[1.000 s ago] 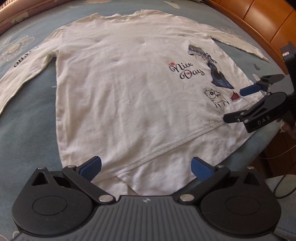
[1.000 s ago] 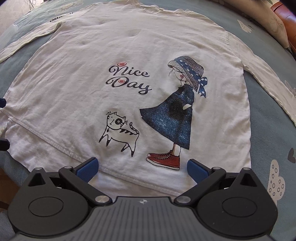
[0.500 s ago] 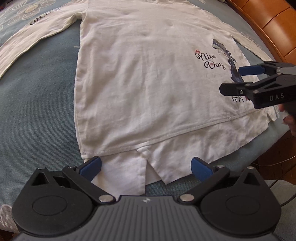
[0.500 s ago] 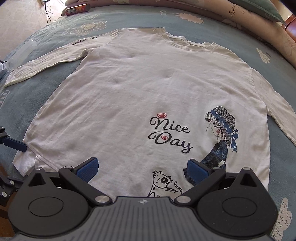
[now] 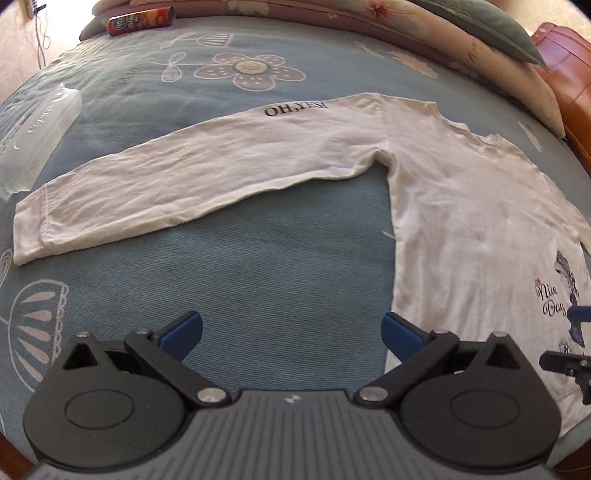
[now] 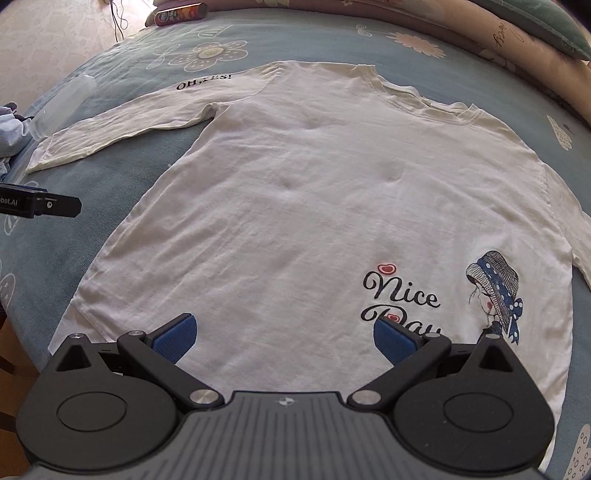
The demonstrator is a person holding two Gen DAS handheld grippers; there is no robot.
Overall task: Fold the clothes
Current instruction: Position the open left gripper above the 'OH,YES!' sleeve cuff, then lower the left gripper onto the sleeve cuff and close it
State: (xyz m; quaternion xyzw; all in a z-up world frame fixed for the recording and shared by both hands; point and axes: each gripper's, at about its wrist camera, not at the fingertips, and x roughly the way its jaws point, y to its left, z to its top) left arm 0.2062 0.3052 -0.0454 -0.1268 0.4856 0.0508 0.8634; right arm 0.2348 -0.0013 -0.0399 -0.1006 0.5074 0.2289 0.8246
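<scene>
A white long-sleeve shirt [image 6: 314, 206] lies flat, front up, on a blue bedspread [image 5: 258, 288]. It has a "Nice Day" print and a girl drawing near the hem. Its left sleeve [image 5: 192, 181], marked "OH,YES!", stretches out to the left. My left gripper [image 5: 290, 332] is open and empty above bare bedspread, left of the shirt's side edge. My right gripper [image 6: 284, 334] is open and empty above the shirt's lower body. The right gripper's fingers [image 5: 565, 363] show at the left view's right edge. The left gripper's finger [image 6: 55, 206] shows at the right view's left edge.
A clear plastic package [image 5: 37, 136] lies on the bed beyond the sleeve cuff. A snack can [image 5: 140, 23] lies at the far edge by the pillows [image 5: 461, 40]. A wooden headboard [image 5: 569, 85] is at the right. Blue cloth [image 6: 9, 134] lies at the left.
Both grippers have moved left over the shirt. The left one now looks at the left sleeve and bare bedspread instead of the hem. Both stay open.
</scene>
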